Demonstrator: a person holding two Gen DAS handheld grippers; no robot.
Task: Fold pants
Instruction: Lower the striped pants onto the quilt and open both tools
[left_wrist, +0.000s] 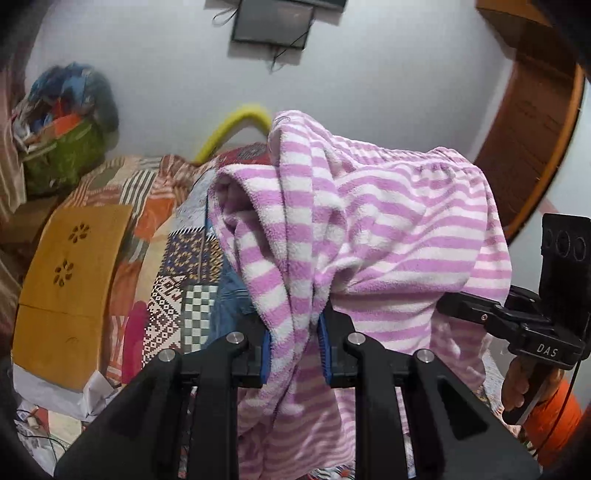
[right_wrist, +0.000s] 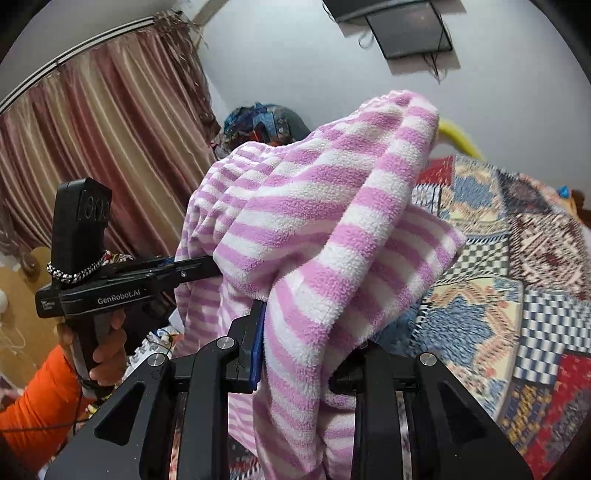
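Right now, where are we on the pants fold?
Done: both ends are picked up. The left gripper and right gripper each have their jaws clamped on the pink striped pants, which hang bunched in the air above the patchwork bedspread. In hand: carrying them. Left: no neat fold shows yet; they need laying flat, folding and smoothing.

Black tongs (left_wrist: 295, 343), orange sleeve (right_wrist: 40, 402)

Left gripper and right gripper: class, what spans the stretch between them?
The striped pants span it. The left gripper and right gripper each pinch the fabric, which bunches up between them above the patchwork bedspread. Both wrist views show this.
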